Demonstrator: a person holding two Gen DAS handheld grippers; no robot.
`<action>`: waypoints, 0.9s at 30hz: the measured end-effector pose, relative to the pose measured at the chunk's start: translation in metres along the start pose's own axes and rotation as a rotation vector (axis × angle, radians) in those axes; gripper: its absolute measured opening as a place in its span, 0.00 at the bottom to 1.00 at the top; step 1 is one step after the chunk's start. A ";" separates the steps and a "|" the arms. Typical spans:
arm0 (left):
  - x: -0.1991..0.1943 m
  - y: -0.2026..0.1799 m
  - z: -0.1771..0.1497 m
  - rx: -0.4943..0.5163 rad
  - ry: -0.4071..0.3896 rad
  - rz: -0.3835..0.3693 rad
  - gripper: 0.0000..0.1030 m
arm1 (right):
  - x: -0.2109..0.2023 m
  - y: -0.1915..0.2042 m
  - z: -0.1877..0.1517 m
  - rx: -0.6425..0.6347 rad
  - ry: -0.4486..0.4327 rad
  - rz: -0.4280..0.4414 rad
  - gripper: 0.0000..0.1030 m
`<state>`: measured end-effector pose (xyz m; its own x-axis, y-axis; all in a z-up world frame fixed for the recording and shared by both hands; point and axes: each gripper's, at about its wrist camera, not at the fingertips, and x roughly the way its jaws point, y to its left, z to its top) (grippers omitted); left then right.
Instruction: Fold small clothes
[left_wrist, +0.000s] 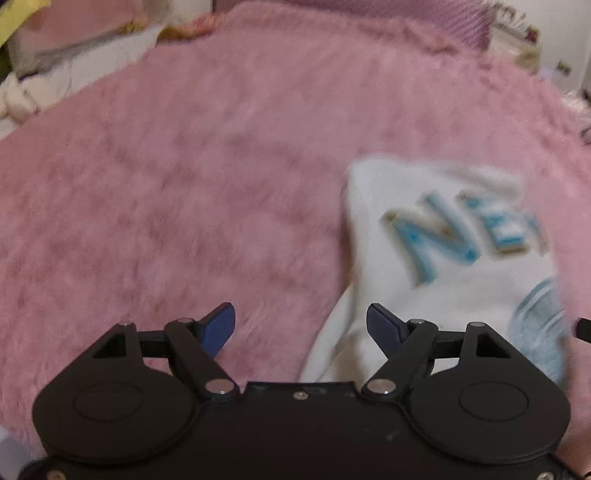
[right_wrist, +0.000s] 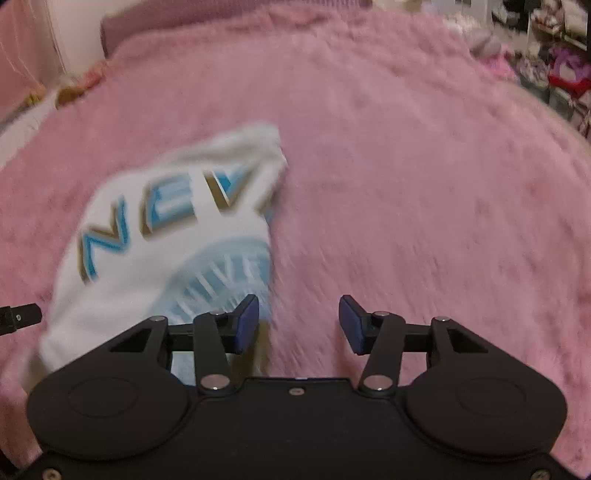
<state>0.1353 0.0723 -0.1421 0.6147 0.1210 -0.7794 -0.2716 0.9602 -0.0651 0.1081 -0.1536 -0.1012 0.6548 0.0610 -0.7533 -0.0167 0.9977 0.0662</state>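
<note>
A small white garment (left_wrist: 436, 266) with blue and gold letters and a pale blue round print lies folded on the pink fluffy blanket (left_wrist: 207, 177). In the left wrist view it sits to the right of my left gripper (left_wrist: 300, 328), which is open with nothing between its blue pads. In the right wrist view the same garment (right_wrist: 155, 243) lies to the left of my right gripper (right_wrist: 299, 323), also open and empty; its left pad (right_wrist: 246, 323) overlaps the garment's lower right edge. Both views are motion-blurred.
The blanket (right_wrist: 424, 184) covers a bed. Pillows and bedding (left_wrist: 74, 40) are piled at the far left. Cluttered shelves and coloured items (right_wrist: 554, 62) stand beyond the bed's far right. A black tip of the other gripper (right_wrist: 22, 315) shows at the left edge.
</note>
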 end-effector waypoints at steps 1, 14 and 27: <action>-0.004 -0.005 0.007 0.016 -0.020 -0.013 0.78 | -0.003 0.004 0.004 -0.013 -0.021 0.009 0.46; 0.085 -0.063 0.034 0.086 0.018 -0.085 0.81 | 0.058 0.074 0.036 -0.167 -0.014 0.084 0.45; 0.080 -0.028 0.023 0.068 0.011 -0.075 0.83 | 0.062 0.031 0.031 -0.096 0.022 0.012 0.32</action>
<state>0.2094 0.0608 -0.1887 0.6233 0.0462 -0.7806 -0.1745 0.9813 -0.0813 0.1716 -0.1198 -0.1262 0.6373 0.0728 -0.7672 -0.0979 0.9951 0.0131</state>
